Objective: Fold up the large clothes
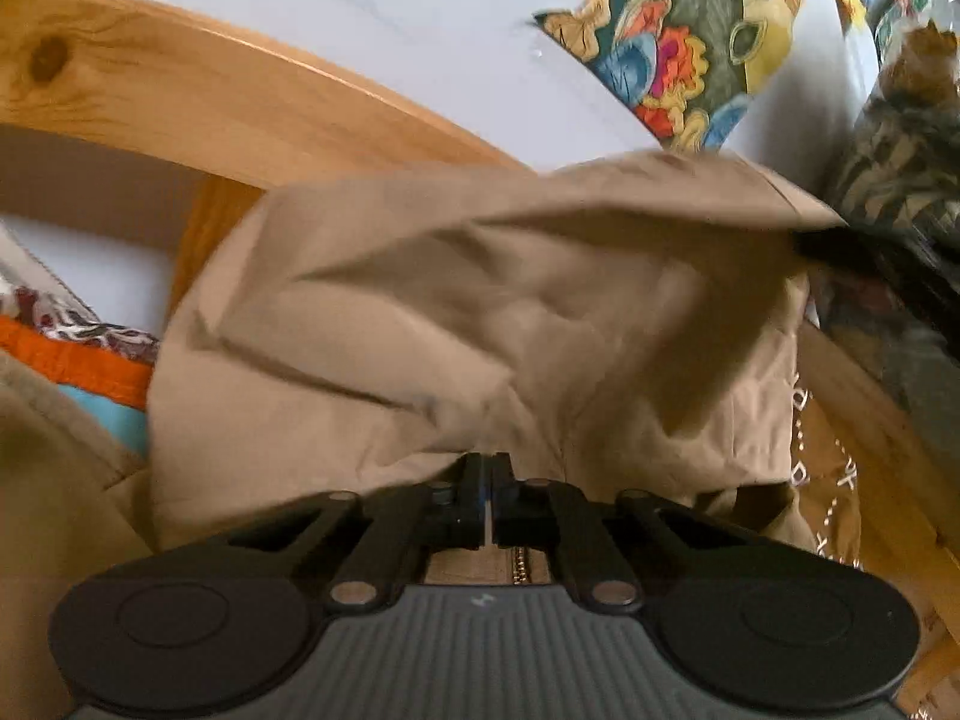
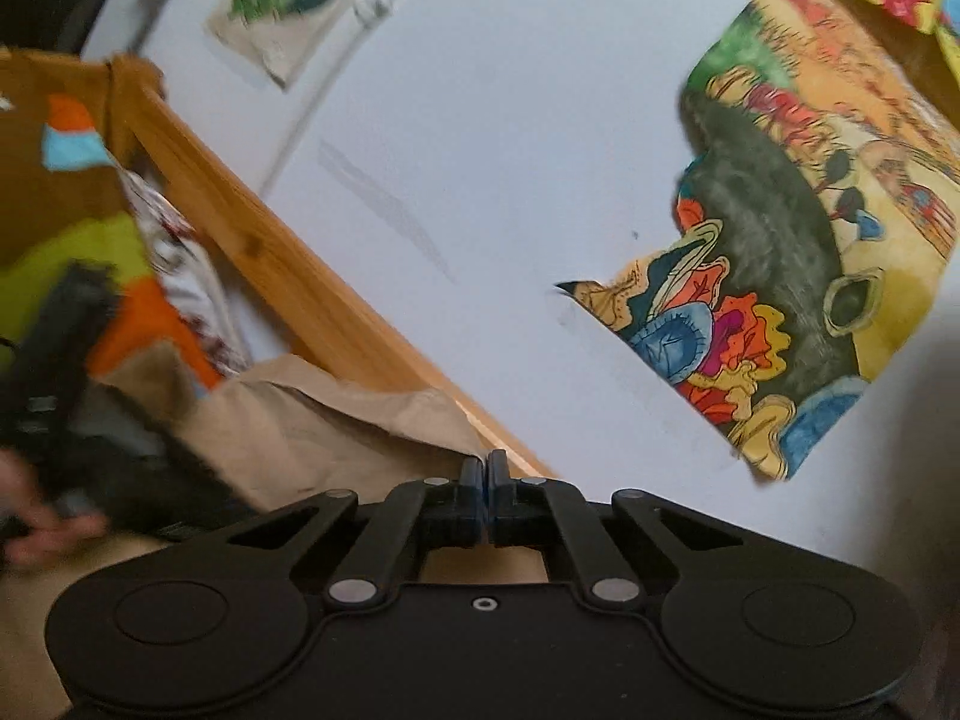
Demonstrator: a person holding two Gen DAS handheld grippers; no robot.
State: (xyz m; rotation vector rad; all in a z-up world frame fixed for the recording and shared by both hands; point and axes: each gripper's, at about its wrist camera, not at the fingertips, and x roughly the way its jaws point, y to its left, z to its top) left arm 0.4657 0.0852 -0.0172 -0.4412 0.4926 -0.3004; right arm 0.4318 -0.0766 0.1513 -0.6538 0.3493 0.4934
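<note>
A large tan garment (image 1: 480,312) hangs bunched and stretched in the air, filling the middle of the left wrist view. My left gripper (image 1: 489,463) is shut on its near edge, and a zipper (image 1: 521,567) shows just below the fingers. At the garment's far right corner a dark blurred shape, my right gripper (image 1: 840,249), pinches the cloth. In the right wrist view the right gripper (image 2: 486,461) is shut on the tan garment's (image 2: 336,420) edge. The left gripper (image 2: 66,372) shows there as a black blur at the left, with a hand (image 2: 36,531) below it.
A wooden bed rail (image 1: 198,96) runs along a white wall (image 2: 510,150) with colourful pictures (image 2: 798,276). Orange, blue and patterned bedding (image 1: 90,360) lies at the left. A camouflage sleeve (image 1: 900,180) is at the right, and brown stitched cloth (image 1: 834,480) lies below it.
</note>
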